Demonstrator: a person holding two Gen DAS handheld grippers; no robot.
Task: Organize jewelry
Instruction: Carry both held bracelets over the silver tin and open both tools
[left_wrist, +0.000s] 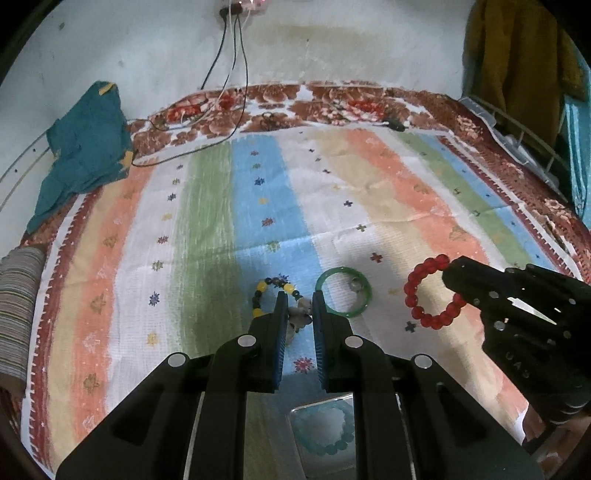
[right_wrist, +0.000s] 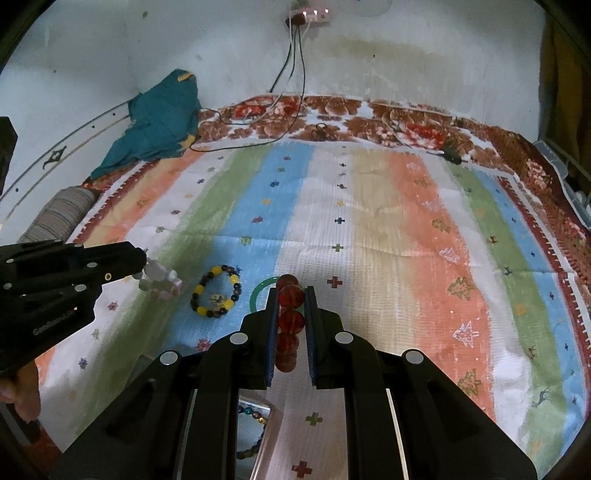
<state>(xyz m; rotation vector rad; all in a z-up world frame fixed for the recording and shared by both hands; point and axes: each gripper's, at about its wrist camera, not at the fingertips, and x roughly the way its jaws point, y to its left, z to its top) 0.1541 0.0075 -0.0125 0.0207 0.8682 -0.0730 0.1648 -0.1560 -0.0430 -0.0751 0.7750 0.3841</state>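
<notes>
Right tool (right_wrist: 290, 314) clamps red bracelet (right_wrist: 290, 295), frame centre; left tool (left_wrist: 299, 314) pinches pale bracelet (left_wrist: 300, 314). Yellow-black bracelet (right_wrist: 218, 291), green bangle (left_wrist: 343, 291) left on bedspread (right_wrist: 369, 221); sorting partway, judging so.

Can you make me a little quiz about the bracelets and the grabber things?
1. True or false: the right gripper is squeezing the red bead bracelet.
2. Which lies flat on the striped cloth? A) green bangle B) a watch C) a spoon
3. Fill in: the left gripper holds a pale pinkish-white bracelet; the bracelet lying next to the bangle has black and ____ beads.

Key: 1 true; 2 A; 3 yellow.
</notes>
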